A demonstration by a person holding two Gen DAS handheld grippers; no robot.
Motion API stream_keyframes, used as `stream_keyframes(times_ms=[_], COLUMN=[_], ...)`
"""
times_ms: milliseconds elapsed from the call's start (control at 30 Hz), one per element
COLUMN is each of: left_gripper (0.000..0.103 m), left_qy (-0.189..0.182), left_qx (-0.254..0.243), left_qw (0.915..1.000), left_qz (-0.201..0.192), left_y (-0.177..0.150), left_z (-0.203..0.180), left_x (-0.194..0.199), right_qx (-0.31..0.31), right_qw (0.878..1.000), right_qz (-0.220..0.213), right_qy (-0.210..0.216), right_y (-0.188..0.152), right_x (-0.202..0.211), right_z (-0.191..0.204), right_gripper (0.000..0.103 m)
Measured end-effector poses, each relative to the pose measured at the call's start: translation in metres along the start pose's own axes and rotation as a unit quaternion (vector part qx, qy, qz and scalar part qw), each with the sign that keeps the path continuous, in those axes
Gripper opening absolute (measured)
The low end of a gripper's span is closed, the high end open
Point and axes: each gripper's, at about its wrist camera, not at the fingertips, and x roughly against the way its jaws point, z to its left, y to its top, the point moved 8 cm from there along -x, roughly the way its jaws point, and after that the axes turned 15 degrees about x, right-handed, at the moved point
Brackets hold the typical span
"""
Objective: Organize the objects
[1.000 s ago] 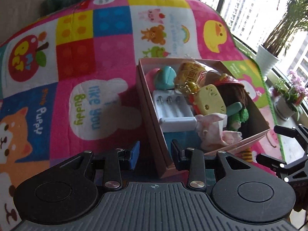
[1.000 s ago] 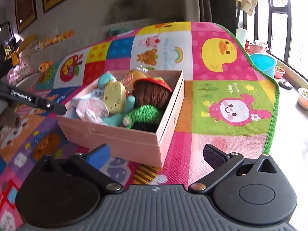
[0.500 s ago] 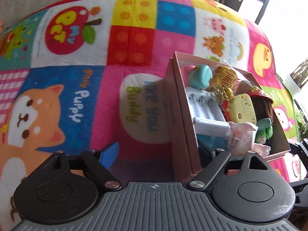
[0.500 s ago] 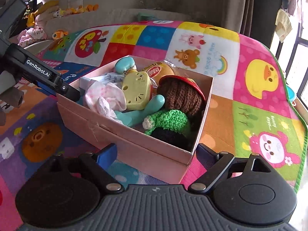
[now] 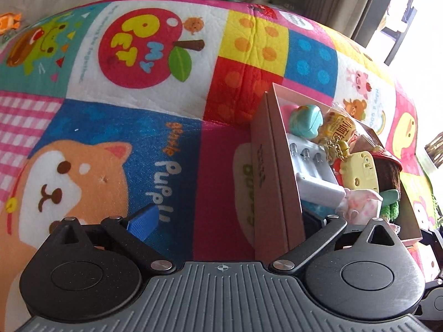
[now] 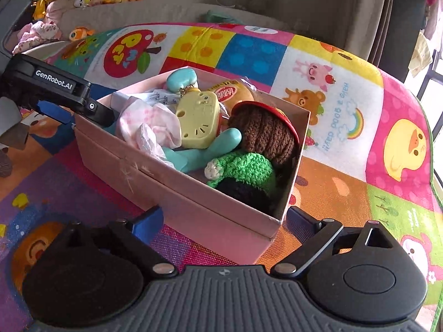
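Observation:
A pink cardboard box stands on the colourful play mat. It holds a yellow toy, a teal toy, a brown knitted hat, a green crochet piece, a pink cloth, a snack packet and a white charger. My left gripper straddles the box's end wall, one finger inside and one outside, and its jaws are opening. My right gripper has the box's near corner between its fingers; its jaws are opening too.
A beige sofa with soft toys runs behind the mat. A bright window lies off to the right. The mat's green edge is at the far right.
The left jaws have spread wide and that view has swung left, putting the box at its right. The right gripper has come up to the box, whose corner now sits between its fingers.

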Motion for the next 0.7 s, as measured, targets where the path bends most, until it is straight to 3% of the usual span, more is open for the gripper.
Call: stream_keyframes(times_ms=[167, 267, 400, 500, 600, 700], left_gripper=[0.103, 0.102, 0.101, 0.101, 0.101, 0.102], left_qy=[0.000, 0.006, 0.008, -0.002, -0.022, -0.021], left_qx=[0.008, -0.003, -0.030, -0.043, -0.072, -0.114], left_qw=[1.0000, 1.0000, 0.9976, 0.9911, 0.9861, 0.9856], left_qz=[0.005, -0.005, -0.062, -0.126, -0.148, -0.124], left_y=[-0.005, -0.004, -0.005, -0.013, -0.051, -0.113], left_z=[0.000, -0.002, -0.011, -0.016, -0.023, -0.028], left_x=[0.001, 0.002, 0.024, 0.070, 0.111, 0.128], right_qx=[-0.006, -0.043, -0.081, -0.093, -0.116, -0.155], right_qw=[0.999, 0.998, 0.997, 0.996, 0.993, 0.988], right_qz=[0.018, 0.025, 0.016, 0.008, 0.012, 0.026], right_qy=[-0.035, -0.037, -0.003, -0.013, -0.009, -0.001], right_y=[-0.007, -0.014, -0.024, -0.039, -0.058, -0.080], right_x=[0.000, 0.003, 0.026, 0.054, 0.075, 0.087], right_z=[-0.020, -0.032, -0.027, -0.014, 0.002, 0.018], right_gripper=[0.095, 0.094, 0.099, 0.103, 0.103, 0.103])
